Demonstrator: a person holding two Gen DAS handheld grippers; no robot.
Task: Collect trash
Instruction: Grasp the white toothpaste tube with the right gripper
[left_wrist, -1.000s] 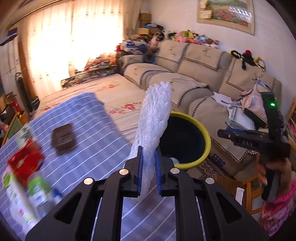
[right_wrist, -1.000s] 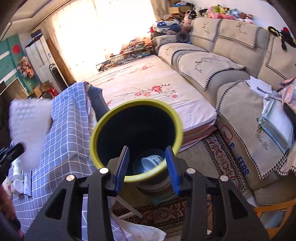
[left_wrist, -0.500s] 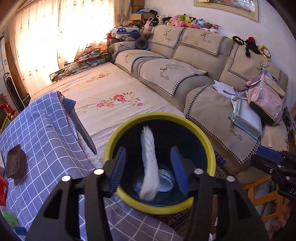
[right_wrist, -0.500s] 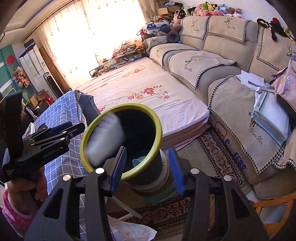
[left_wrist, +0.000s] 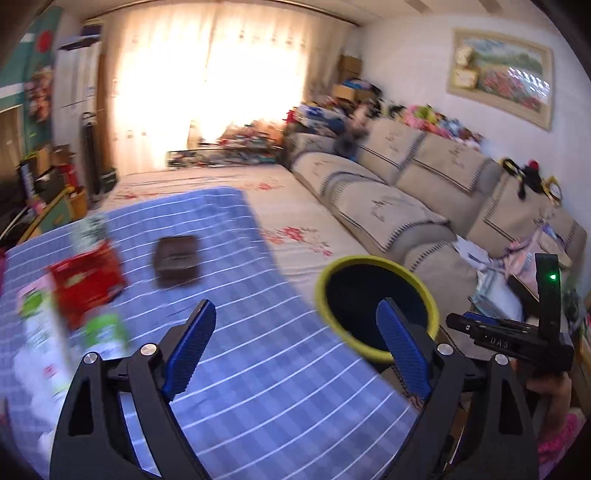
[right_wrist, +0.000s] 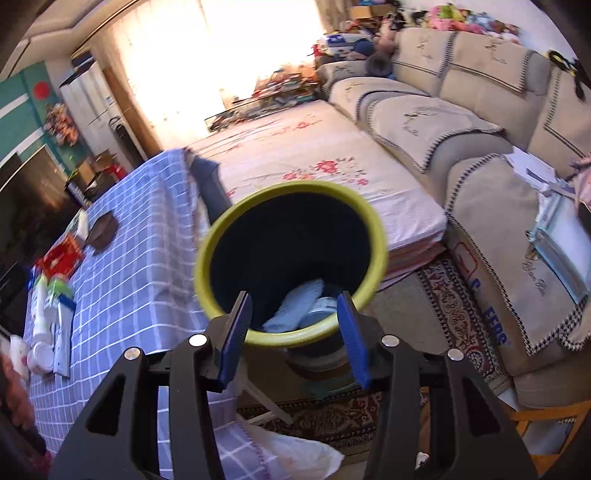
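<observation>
Checked blue cloth (left_wrist: 258, 354) is spread over the table, smooth and flat, and beyond it a sunlit room is seen with a beige sofa (left_wrist: 399, 199) along the wall. Nearest, the left gripper (left_wrist: 291, 343) is held above the cloth with its ribbed blue pads spreading apart and nothing between them. The right gripper (right_wrist: 293, 332) is clamped on the near rim of the bin (right_wrist: 221, 236), apparently to steady it at the table edge for drops. Pale crumpled trash (right_wrist: 299, 306), soft-looking, is seen at the bottom of the round, yellow-rimmed, dark-walled bin. Farther off on the cloth, a red pack (left_wrist: 86, 284), a dark flat box (left_wrist: 177, 260) and blurred white-green cartons (left_wrist: 40, 343) are left, probably still to be collected.
</observation>
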